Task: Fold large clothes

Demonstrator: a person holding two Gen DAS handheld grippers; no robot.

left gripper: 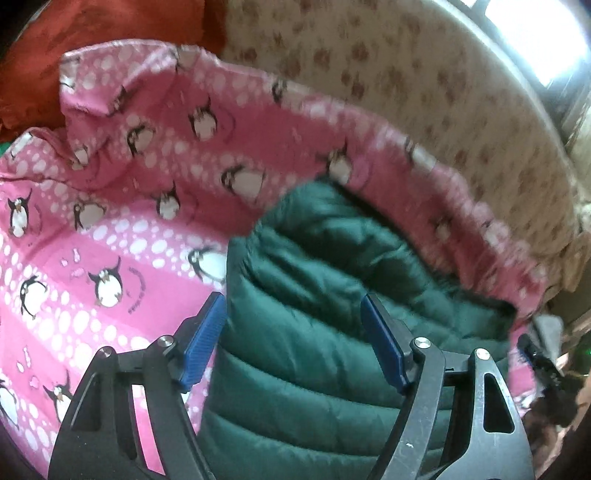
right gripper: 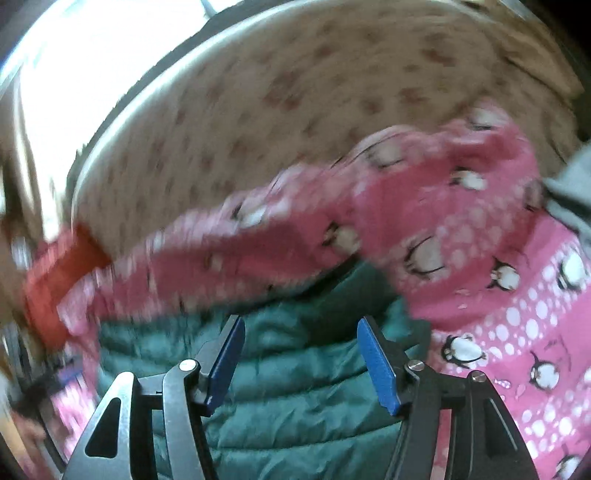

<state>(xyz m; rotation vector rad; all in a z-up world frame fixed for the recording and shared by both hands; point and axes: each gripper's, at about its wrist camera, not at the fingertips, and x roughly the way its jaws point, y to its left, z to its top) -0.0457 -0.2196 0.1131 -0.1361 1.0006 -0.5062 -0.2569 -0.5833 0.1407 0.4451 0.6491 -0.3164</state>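
Observation:
A dark green quilted jacket lies on a pink penguin-print sheet. A fold of the pink sheet curls over the jacket's far edge. My left gripper is open over the jacket, its blue pads apart with nothing between them. In the right wrist view the same green jacket lies below my right gripper, which is open and empty. The pink sheet spreads to the right and bunches across the middle. This view is blurred by motion.
A cream bedspread with brown prints lies beyond the pink sheet; it also shows in the right wrist view. An orange-red cloth sits at the far left, also in the right wrist view. A bright window is at the top right.

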